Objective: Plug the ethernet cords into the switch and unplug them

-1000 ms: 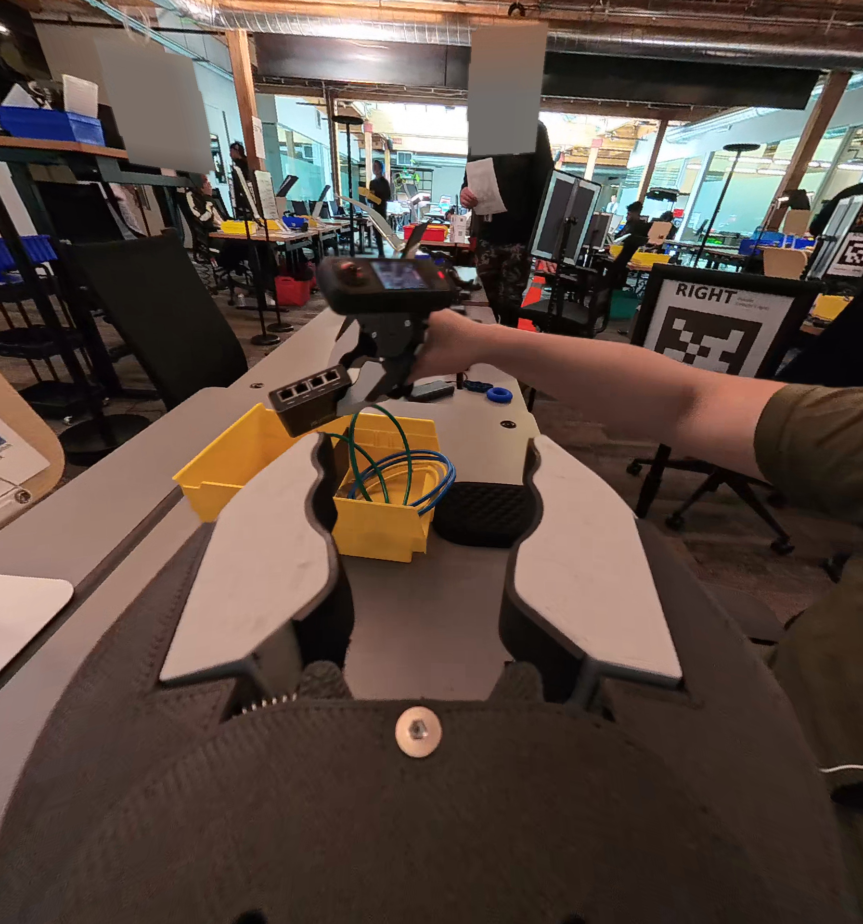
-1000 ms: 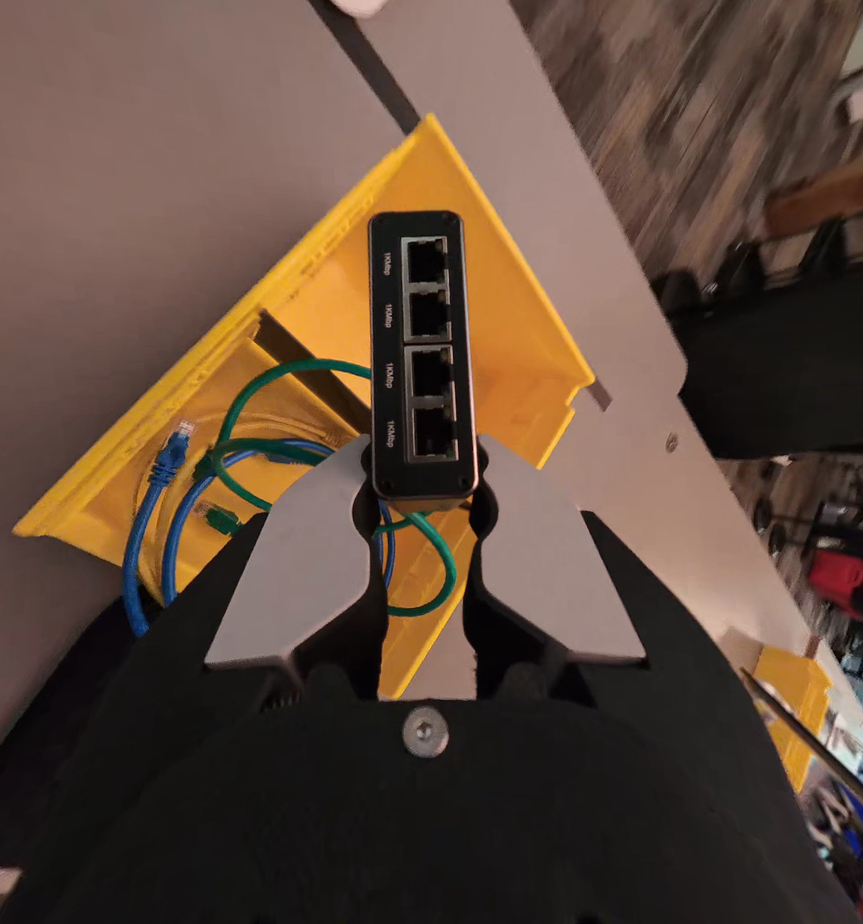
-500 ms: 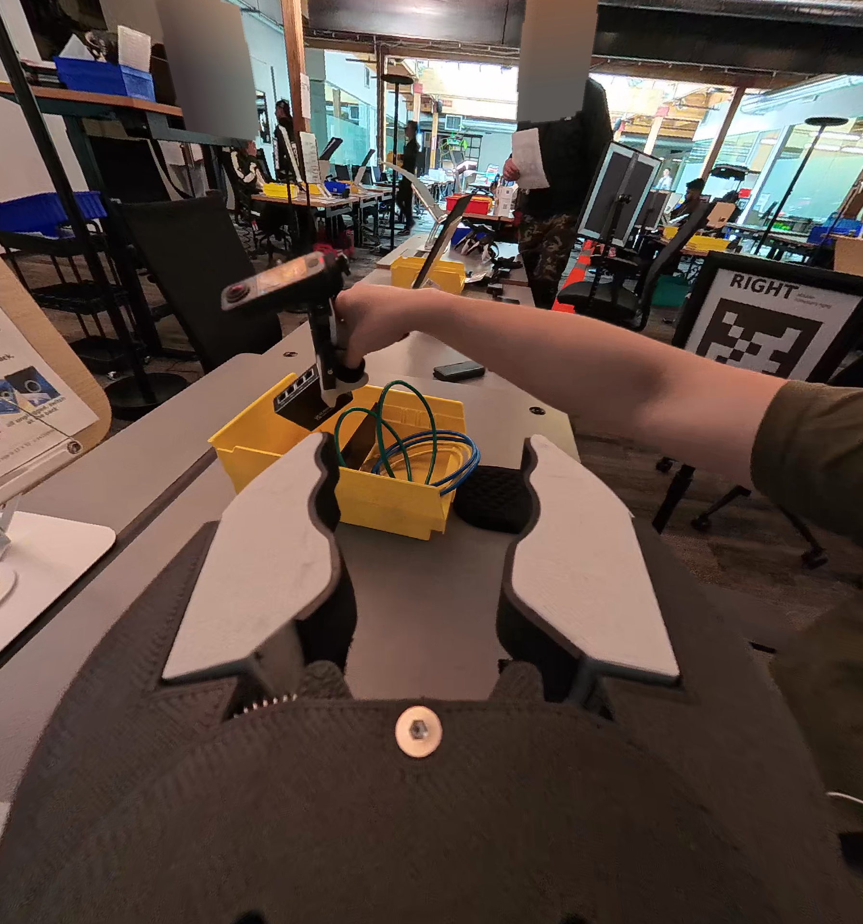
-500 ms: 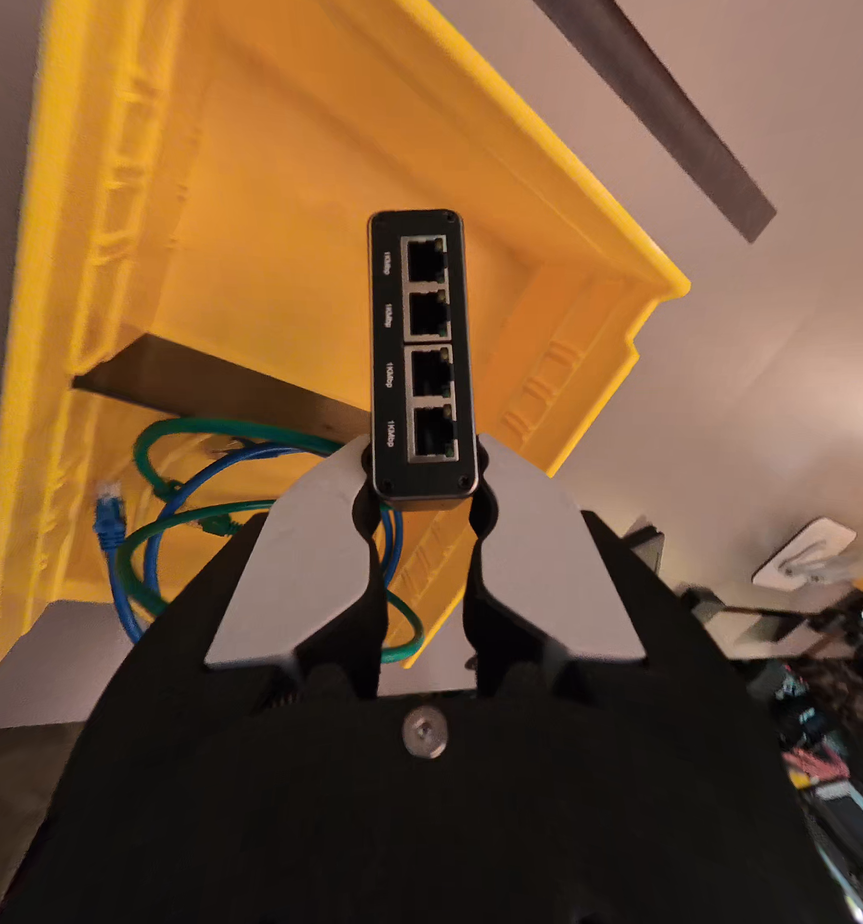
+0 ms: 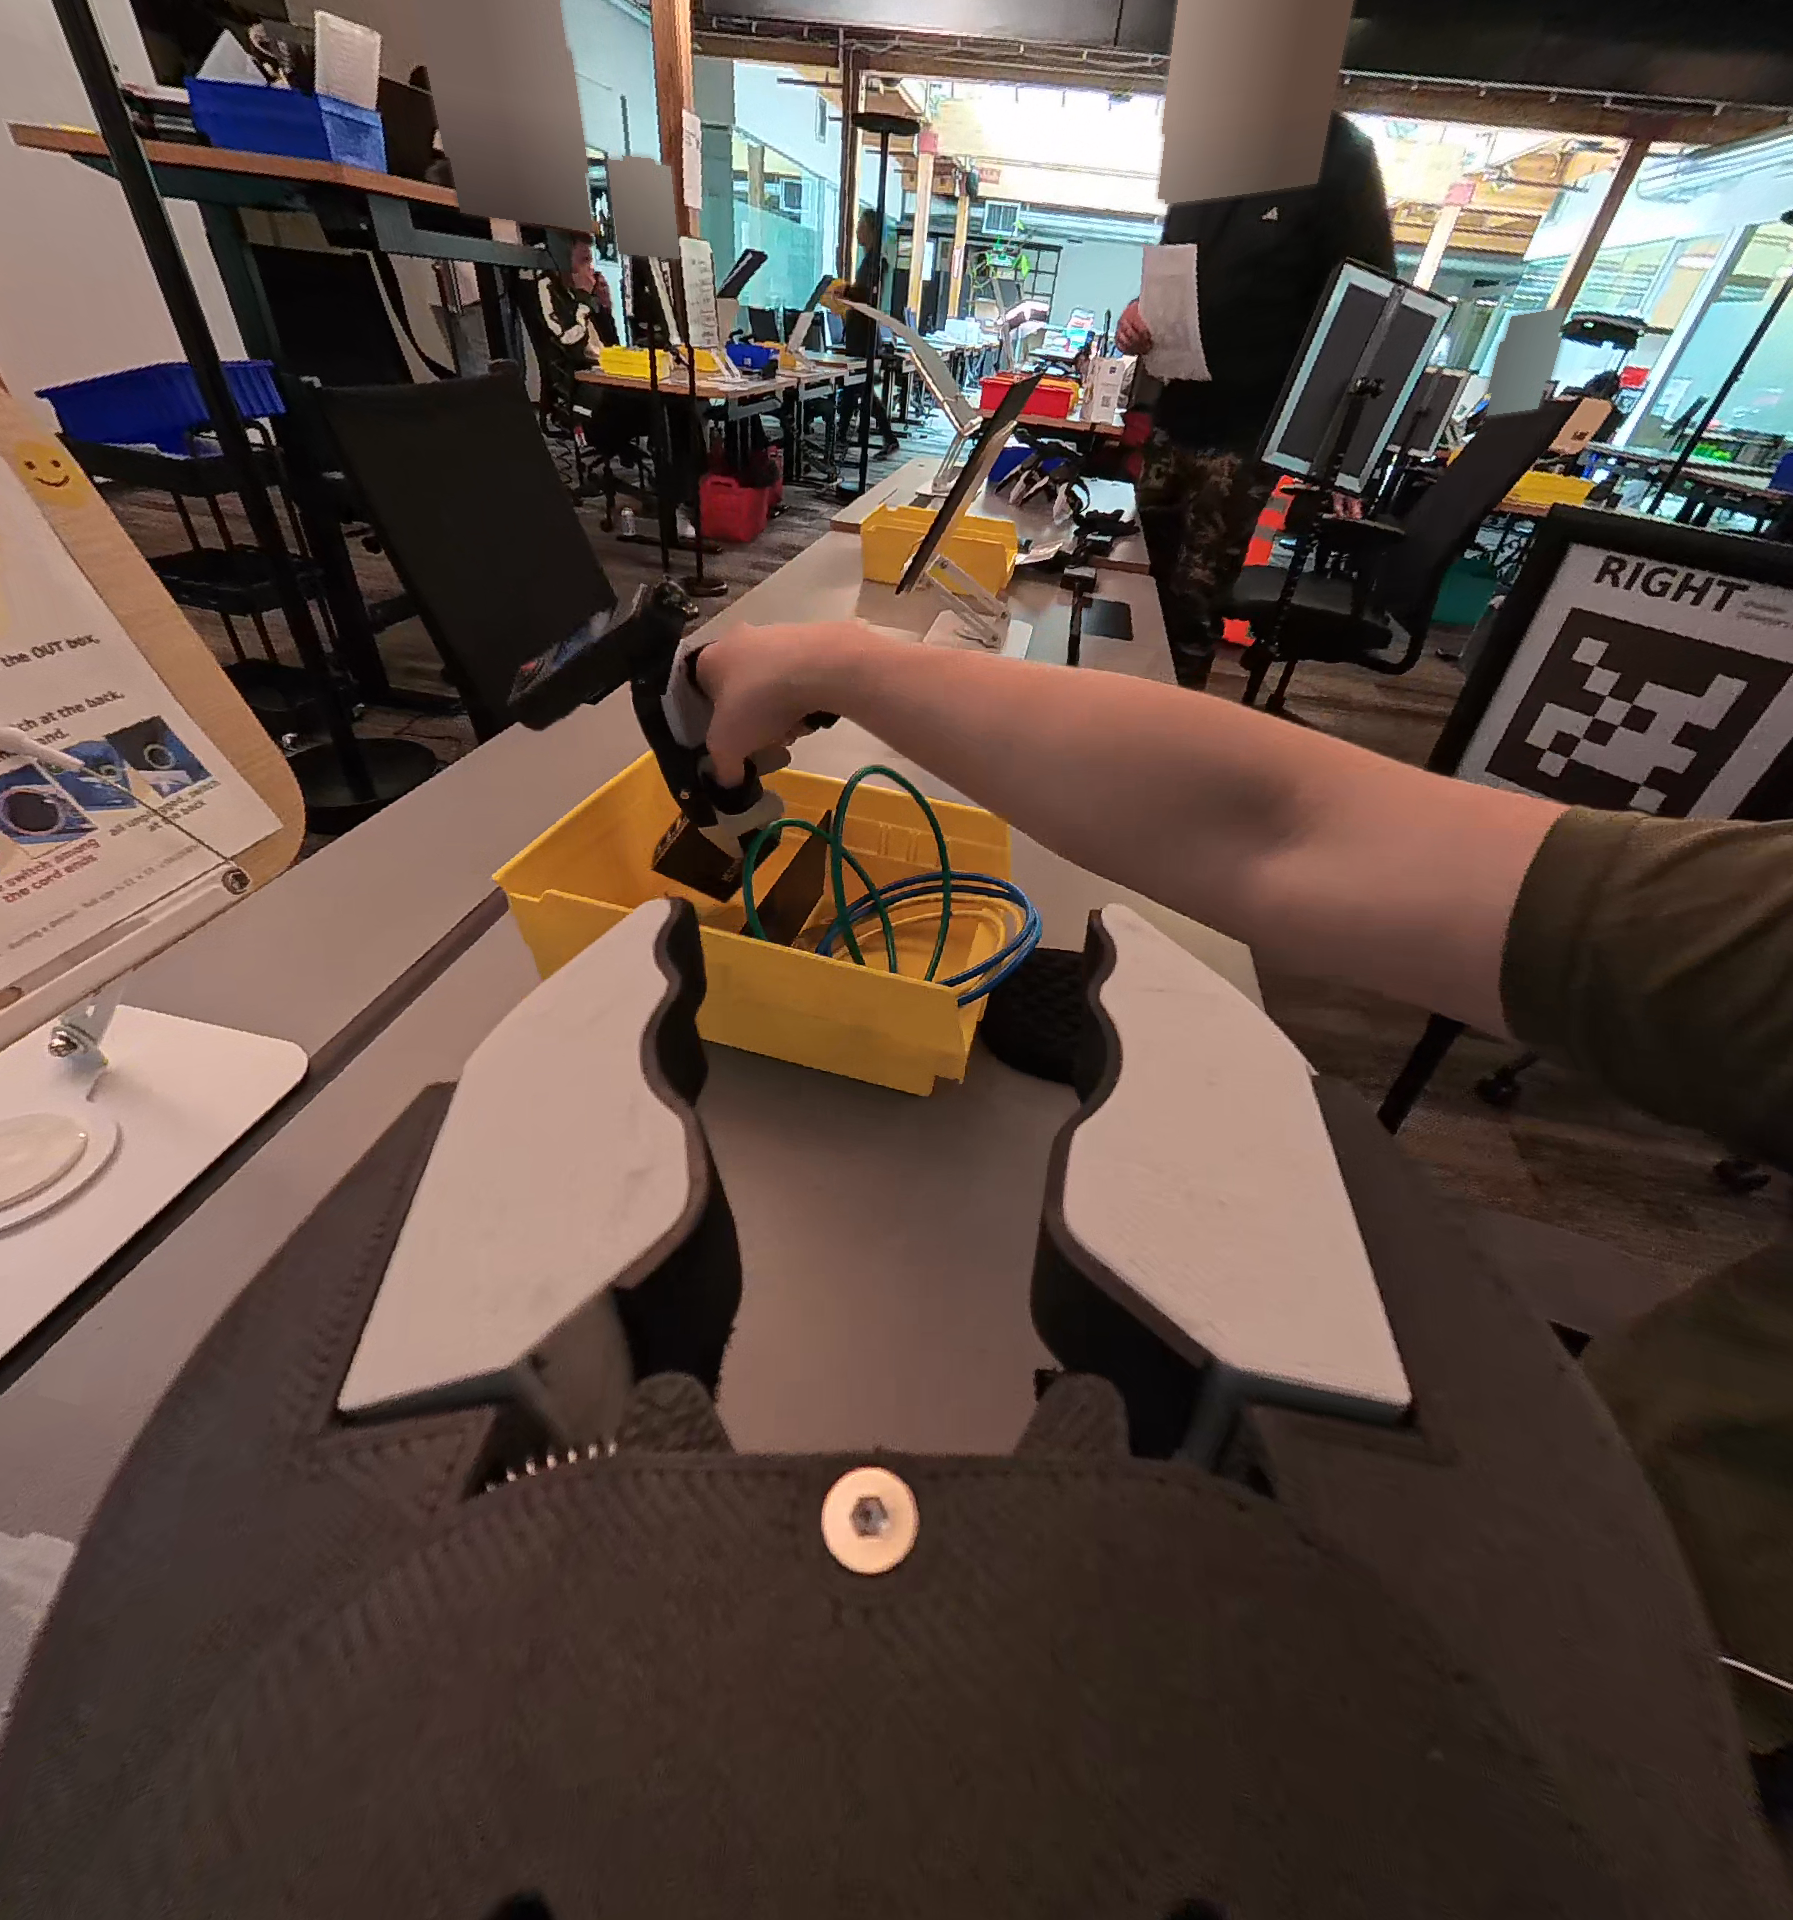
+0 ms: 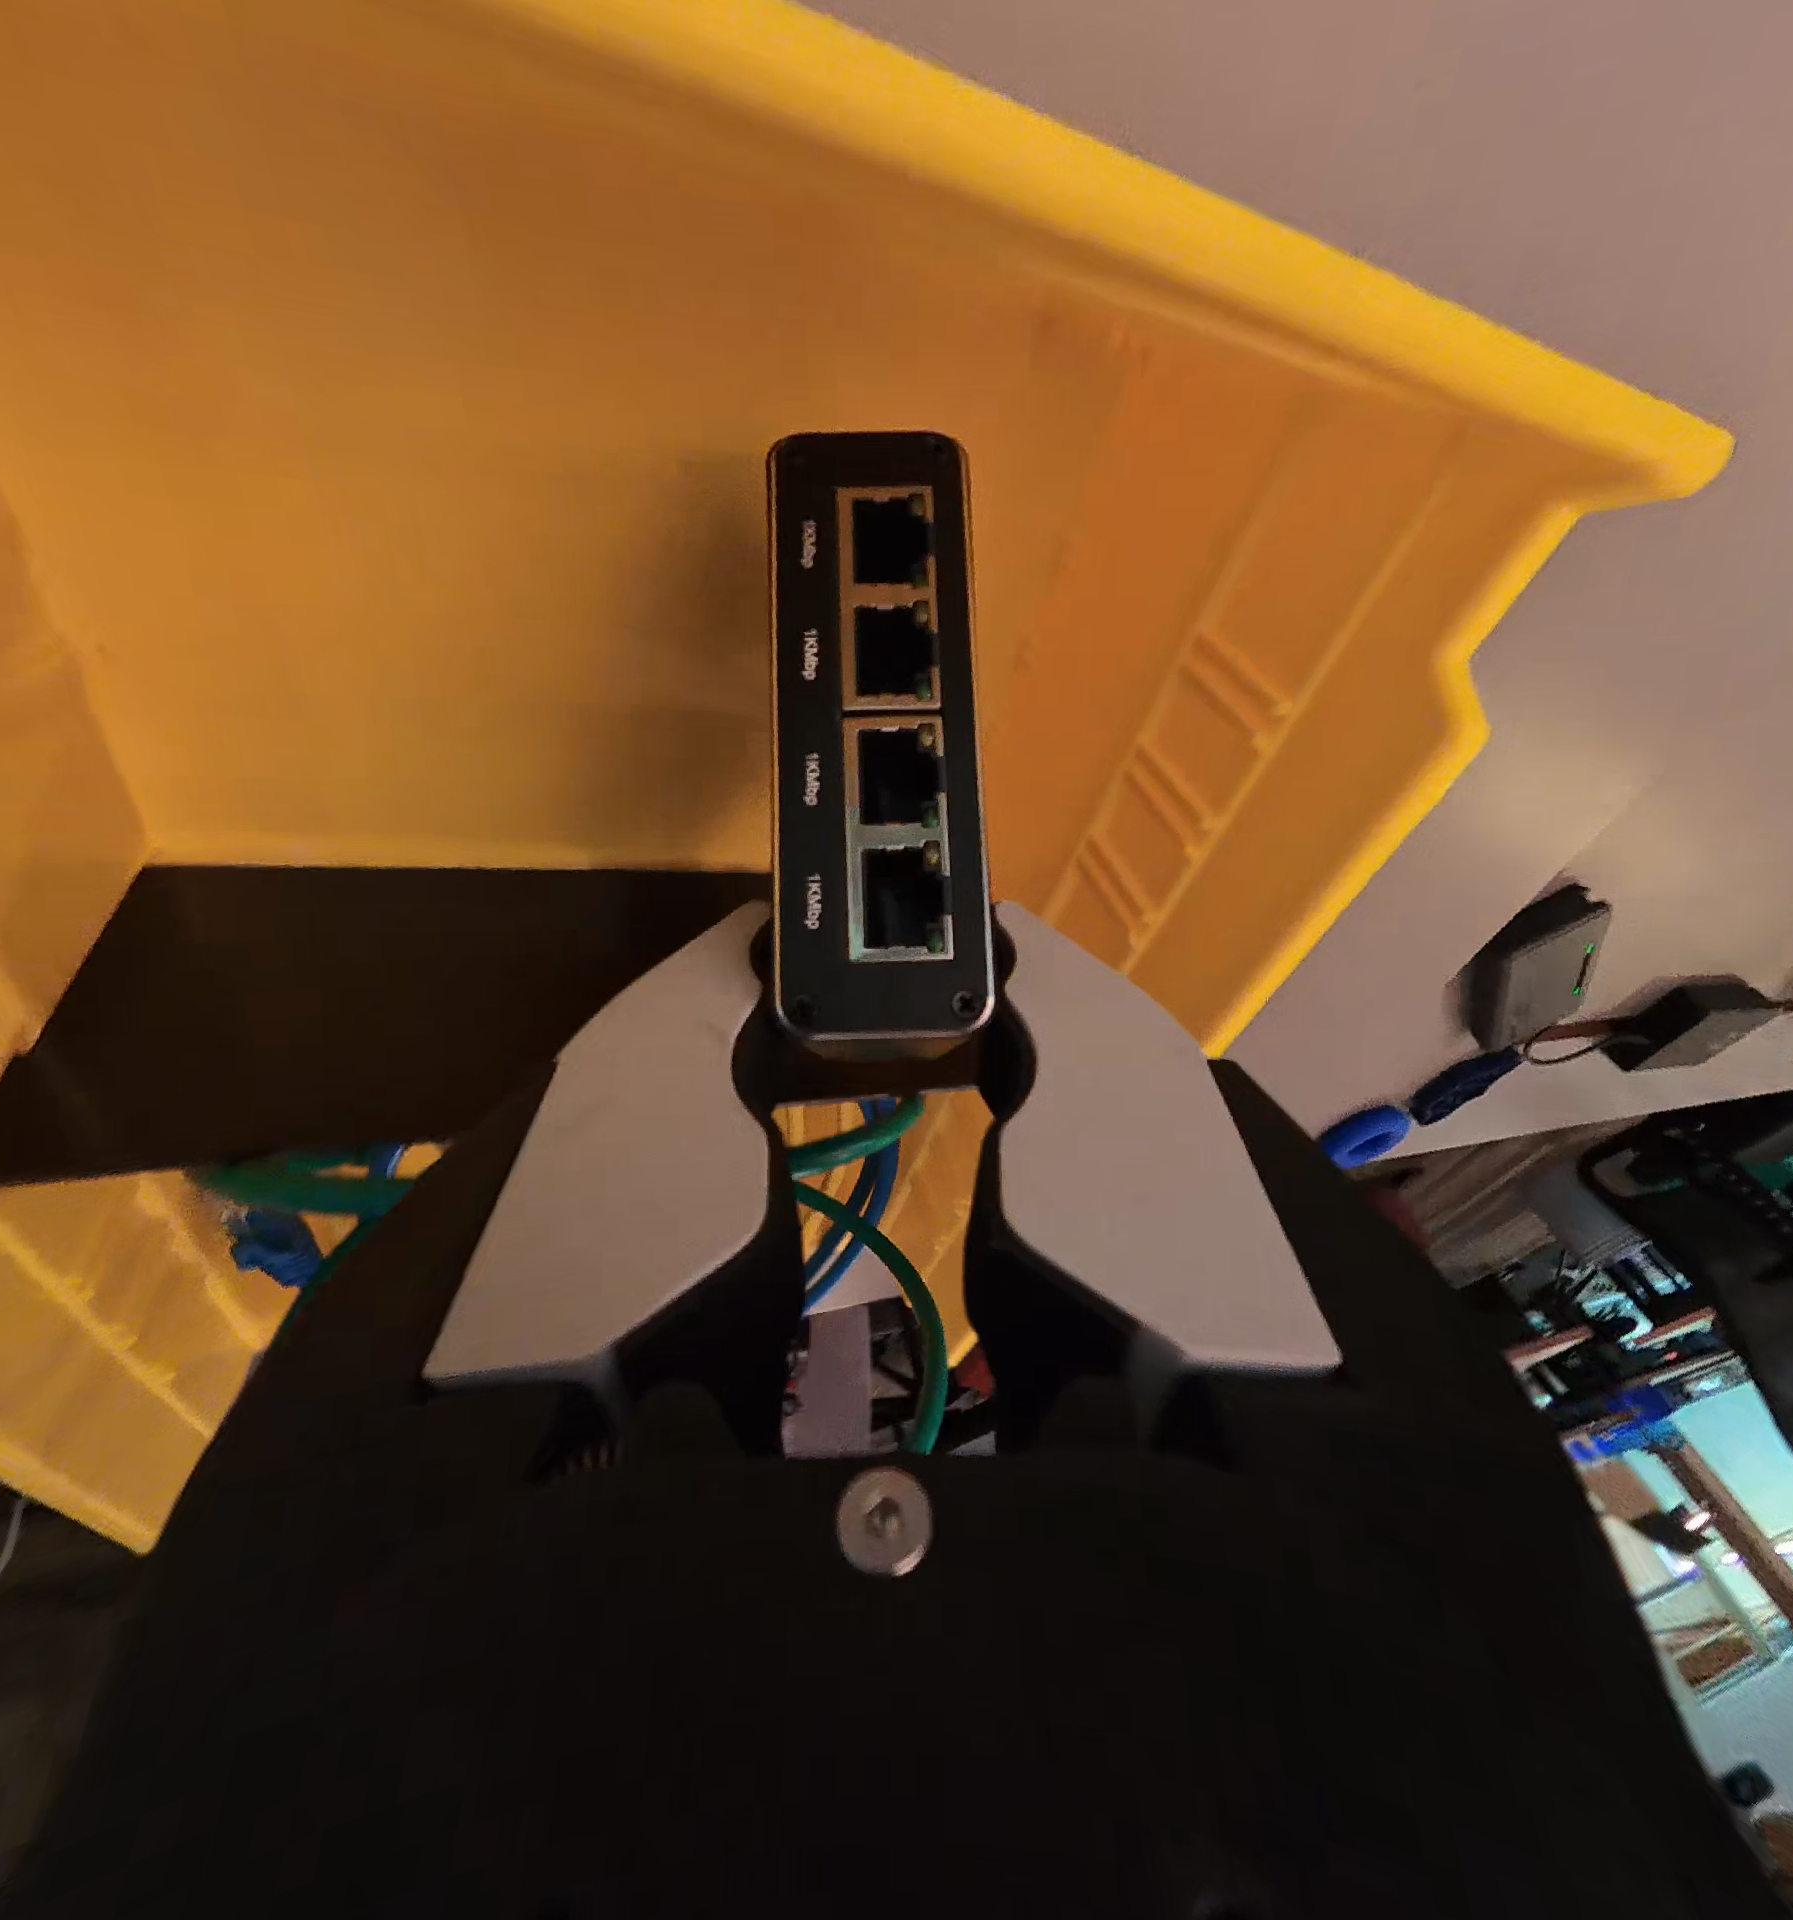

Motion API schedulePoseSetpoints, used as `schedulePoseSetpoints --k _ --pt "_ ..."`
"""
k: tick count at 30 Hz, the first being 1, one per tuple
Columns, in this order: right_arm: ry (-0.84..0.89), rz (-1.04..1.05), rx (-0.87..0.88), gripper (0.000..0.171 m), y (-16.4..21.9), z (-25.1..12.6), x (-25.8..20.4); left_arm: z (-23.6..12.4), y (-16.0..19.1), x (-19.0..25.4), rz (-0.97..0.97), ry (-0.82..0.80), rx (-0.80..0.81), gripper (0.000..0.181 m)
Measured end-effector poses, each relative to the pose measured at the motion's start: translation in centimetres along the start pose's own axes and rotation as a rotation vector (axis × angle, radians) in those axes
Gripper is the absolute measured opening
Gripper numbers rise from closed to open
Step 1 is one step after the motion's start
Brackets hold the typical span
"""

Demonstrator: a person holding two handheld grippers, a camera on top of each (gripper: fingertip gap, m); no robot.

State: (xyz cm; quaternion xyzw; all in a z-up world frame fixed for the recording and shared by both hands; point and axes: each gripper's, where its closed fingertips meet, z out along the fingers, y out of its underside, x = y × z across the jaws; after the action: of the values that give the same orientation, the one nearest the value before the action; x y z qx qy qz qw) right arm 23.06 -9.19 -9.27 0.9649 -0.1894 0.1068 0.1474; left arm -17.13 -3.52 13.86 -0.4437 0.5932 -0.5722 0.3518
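Note:
My right gripper (image 6: pixel 876 961) is shut on a black ethernet switch (image 6: pixel 876 727) with several empty ports, holding it low inside the far compartment of a yellow bin (image 6: pixel 456 468). In the left wrist view the right gripper (image 5: pixel 710 831) dips the switch (image 5: pixel 694 868) into the bin (image 5: pixel 819 1003). Green cords (image 5: pixel 850 831) and blue cords (image 5: pixel 975 914) lie coiled in the near compartment, behind a dark divider (image 6: pixel 352 977). My left gripper (image 5: pixel 887 997) is open and empty, held above the table in front of the bin.
The grey table (image 5: pixel 871 1195) bears a white stand with an instruction board (image 5: pixel 71 790) at left and a black textured pad (image 5: pixel 1037 1008) right of the bin. A framed marker sign (image 5: pixel 1640 696) stands at right. A person stands behind; chairs and desks beyond. The tips of one gripper are about 45 cm away from the tips of the other.
My right gripper has lowered the switch from above the bin down into its far compartment. The left gripper has stayed open and drifted slightly back.

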Motion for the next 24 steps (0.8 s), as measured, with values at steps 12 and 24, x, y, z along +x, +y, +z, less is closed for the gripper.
schedulePoseSetpoints --k 12,24 --pt "-0.001 0.125 -0.066 0.036 0.2 1.2 0.5 0.6 0.7 -0.4 -0.013 -0.002 -0.035 0.070" --pt "-0.025 0.098 -0.004 0.036 -0.3 0.9 -0.5 0.8 0.8 -0.2 -0.013 0.003 -0.042 0.071"
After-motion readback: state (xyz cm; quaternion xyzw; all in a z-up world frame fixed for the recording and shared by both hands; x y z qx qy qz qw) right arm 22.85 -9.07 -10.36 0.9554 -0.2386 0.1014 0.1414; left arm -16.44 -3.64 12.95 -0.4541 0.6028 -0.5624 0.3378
